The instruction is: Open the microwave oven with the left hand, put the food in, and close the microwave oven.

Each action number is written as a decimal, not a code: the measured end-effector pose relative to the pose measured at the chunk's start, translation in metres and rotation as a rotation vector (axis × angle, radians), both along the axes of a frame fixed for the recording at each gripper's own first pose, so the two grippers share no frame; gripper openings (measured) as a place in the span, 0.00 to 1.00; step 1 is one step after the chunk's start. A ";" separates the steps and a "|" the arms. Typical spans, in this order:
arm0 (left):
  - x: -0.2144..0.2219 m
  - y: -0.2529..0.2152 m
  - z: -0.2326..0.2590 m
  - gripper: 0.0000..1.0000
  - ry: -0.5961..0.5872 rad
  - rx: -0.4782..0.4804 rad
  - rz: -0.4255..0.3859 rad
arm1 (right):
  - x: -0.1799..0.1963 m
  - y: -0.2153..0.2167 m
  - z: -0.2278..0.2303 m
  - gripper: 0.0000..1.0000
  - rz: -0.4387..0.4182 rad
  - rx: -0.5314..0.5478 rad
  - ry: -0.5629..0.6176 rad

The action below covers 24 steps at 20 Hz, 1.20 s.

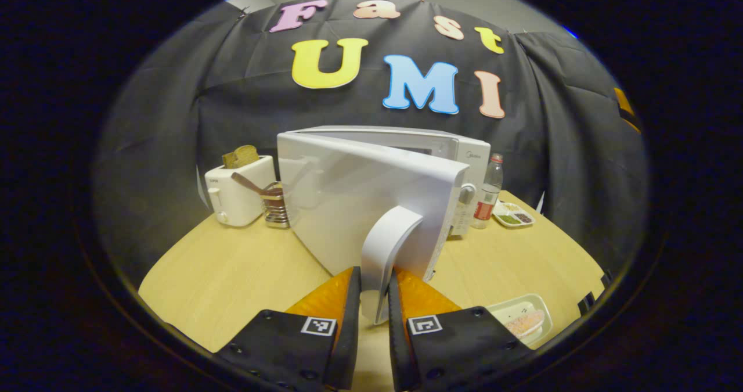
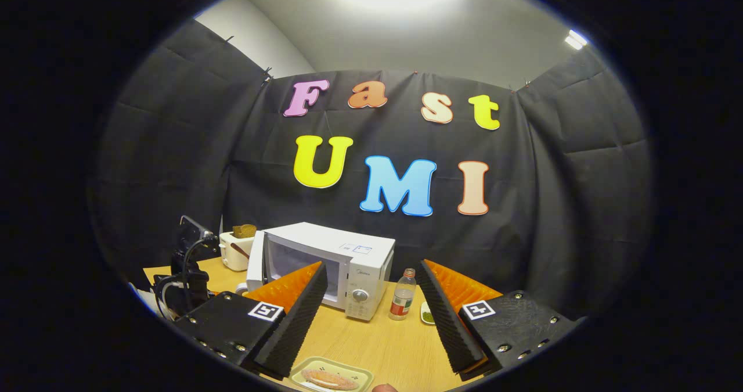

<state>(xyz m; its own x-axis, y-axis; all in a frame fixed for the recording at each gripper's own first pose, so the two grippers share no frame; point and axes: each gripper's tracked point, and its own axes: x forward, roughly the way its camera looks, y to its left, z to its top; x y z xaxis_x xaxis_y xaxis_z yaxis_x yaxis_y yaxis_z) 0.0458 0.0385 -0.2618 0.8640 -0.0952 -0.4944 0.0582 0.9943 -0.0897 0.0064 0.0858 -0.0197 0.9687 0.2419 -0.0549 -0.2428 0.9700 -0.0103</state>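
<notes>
White plastic fills my left tongs (image 1: pixel 374 299): they are clamped narrow on the microwave door handle (image 1: pixel 388 247), the door (image 1: pixel 371 200) part-way open on the wooden desk (image 1: pixel 232 276). My right tongs (image 2: pixel 371 316) hang wide and empty above the food plate (image 2: pixel 331 377), which lies at six o'clock in the right gripper view. From the microwave (image 2: pixel 348 258), a water bottle (image 2: pixel 401 294) stands just beside at three o'clock. My judgement: the curved handle could slip out if I pull off the hinge arc, and the light oven might skid toward the toaster (image 1: pixel 239 191).
</notes>
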 end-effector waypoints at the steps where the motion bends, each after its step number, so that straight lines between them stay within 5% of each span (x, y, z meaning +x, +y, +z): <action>1: -0.005 0.011 -0.001 0.31 0.003 -0.005 0.019 | 0.000 0.006 0.000 0.96 0.012 -0.001 0.000; 5: -0.020 0.068 -0.004 0.35 0.007 0.029 0.127 | 0.001 0.026 -0.002 0.96 0.051 -0.009 0.006; 6: -0.025 0.078 -0.002 0.46 0.006 0.027 0.150 | 0.000 0.030 -0.003 0.96 0.057 -0.013 0.007; 8: -0.032 0.100 -0.005 0.46 0.004 0.014 0.189 | 0.000 0.038 -0.003 0.96 0.066 -0.018 0.009; 9: -0.035 0.109 -0.006 0.55 0.004 0.004 0.202 | 0.000 0.042 -0.002 0.96 0.069 -0.019 0.009; 16: -0.039 0.146 -0.012 0.89 0.003 -0.005 0.141 | -0.001 0.076 -0.003 0.96 0.079 -0.034 0.012; 24: -0.040 0.194 -0.017 1.00 0.002 -0.021 0.069 | -0.003 0.119 -0.024 0.96 0.133 -0.059 0.075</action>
<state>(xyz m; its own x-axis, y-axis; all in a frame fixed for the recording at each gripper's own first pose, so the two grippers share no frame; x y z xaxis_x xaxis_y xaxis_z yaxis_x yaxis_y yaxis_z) 0.0057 0.2321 -0.2790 0.8678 -0.0458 -0.4949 -0.0109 0.9938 -0.1110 0.0034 0.2053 -0.0435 0.9209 0.3622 -0.1439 -0.3715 0.9274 -0.0432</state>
